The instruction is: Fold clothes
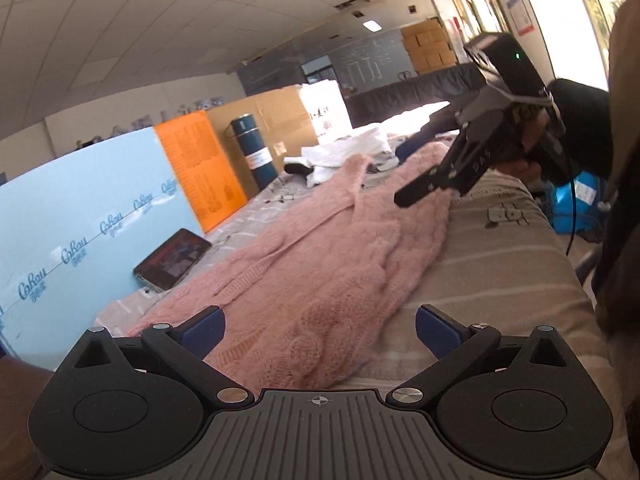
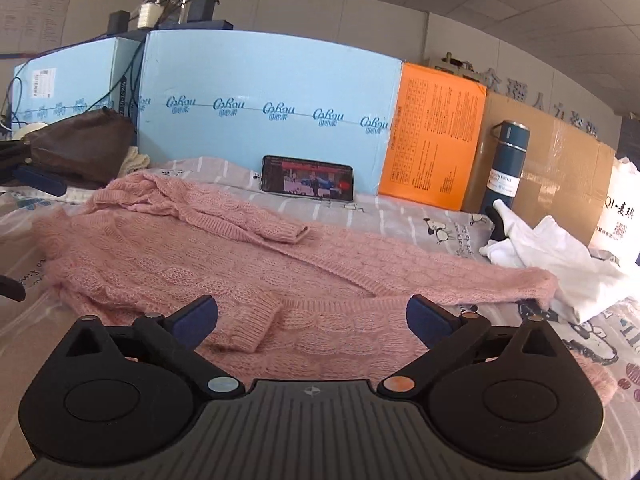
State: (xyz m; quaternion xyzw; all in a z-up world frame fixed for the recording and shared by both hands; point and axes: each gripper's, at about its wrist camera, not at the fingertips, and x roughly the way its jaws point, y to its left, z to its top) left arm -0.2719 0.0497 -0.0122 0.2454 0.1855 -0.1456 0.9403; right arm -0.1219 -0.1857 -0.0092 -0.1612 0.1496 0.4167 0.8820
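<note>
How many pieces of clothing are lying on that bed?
2 that I can tell: a pink knitted cardigan spread across the middle, and a crumpled white garment at its far end beside the blue bottle. More may be hidden in that pile.

Fuzzy pink knit sweater [image 2: 248,264] (matt wool)

Your sweater [image 2: 224,256] lies spread on the bed [image 1: 480,280], one sleeve [image 2: 256,222] folded across its body. Behind it a phone [image 2: 307,178] leans against the board [image 2: 264,80]. Right of the phone stand the box [image 2: 432,140] and then the flask [image 2: 505,164]. A white garment [image 2: 560,264] lies just before the flask, touching the sweater's right end.
</note>
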